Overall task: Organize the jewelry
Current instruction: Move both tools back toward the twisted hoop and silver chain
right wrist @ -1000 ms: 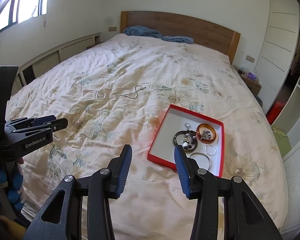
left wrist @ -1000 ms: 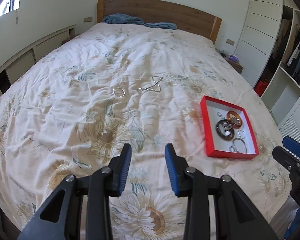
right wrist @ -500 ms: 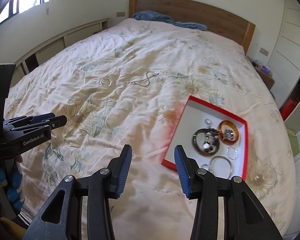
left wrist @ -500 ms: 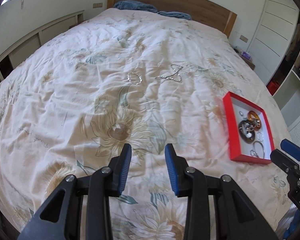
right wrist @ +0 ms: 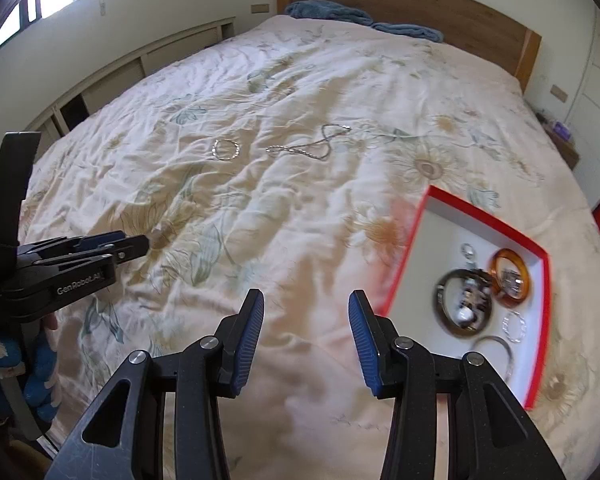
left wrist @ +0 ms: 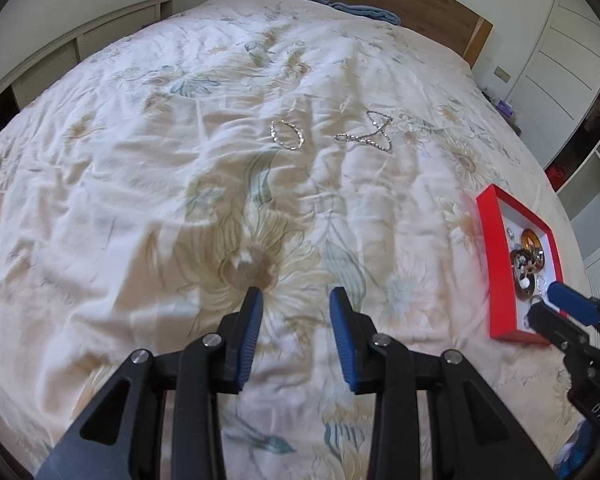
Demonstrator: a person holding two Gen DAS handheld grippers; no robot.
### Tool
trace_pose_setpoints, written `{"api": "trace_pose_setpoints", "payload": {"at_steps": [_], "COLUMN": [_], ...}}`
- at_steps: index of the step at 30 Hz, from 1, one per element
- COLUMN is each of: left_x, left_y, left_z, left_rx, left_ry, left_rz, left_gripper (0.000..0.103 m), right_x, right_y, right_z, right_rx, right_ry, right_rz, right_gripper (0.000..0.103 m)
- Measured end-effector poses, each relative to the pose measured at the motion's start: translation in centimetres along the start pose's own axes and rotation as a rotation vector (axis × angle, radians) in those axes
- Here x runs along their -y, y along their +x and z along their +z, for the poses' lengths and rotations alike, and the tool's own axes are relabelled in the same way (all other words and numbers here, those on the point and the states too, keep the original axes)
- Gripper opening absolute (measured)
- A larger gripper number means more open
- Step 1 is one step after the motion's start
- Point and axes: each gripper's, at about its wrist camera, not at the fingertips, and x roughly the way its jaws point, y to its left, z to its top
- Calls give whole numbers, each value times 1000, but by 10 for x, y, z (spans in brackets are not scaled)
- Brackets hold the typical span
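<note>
A silver bracelet (left wrist: pixel 286 134) and a silver chain necklace (left wrist: pixel 367 136) lie loose on the floral bedspread, far ahead of both grippers; both also show in the right wrist view, the bracelet (right wrist: pixel 225 149) left of the necklace (right wrist: pixel 310 147). A red tray with a white floor (right wrist: pixel 444 236) holds several bangles and rings, among them an amber bangle (right wrist: pixel 509 277). It lies to the right in the left wrist view (left wrist: pixel 496 276). My left gripper (left wrist: pixel 296 304) is open and empty over the bed. My right gripper (right wrist: pixel 306 306) is open and empty, just left of the tray.
The bed has a wooden headboard (right wrist: pixel 412 4) with blue folded cloths (right wrist: pixel 332 12) at its foot. Low cabinets (right wrist: pixel 140 60) run along the left wall. A wardrobe and shelves (left wrist: pixel 580 80) stand to the right of the bed.
Both grippers have moved forward and lower over the bed, so the bracelet, the necklace and the tray look nearer. Both stay open.
</note>
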Motion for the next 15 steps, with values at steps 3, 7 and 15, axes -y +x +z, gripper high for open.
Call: {"api": "trace_pose_setpoints", "payload": {"at_steps": [3, 7, 15], "left_x": [-1, -4, -13], "left_y": [8, 18, 41], "left_z": [12, 29, 76], "left_rx": [6, 15, 60], "left_ry": [-4, -13, 8], "left_rz": [-19, -33, -18], "left_gripper": [33, 33, 33], "right_x": [2, 8, 24], "right_y": [10, 20, 47], "right_z": [6, 15, 54], "right_rx": [-1, 5, 17], "right_ry": [3, 12, 58], "right_rz": [21, 35, 82], "right_gripper": [44, 44, 44]}}
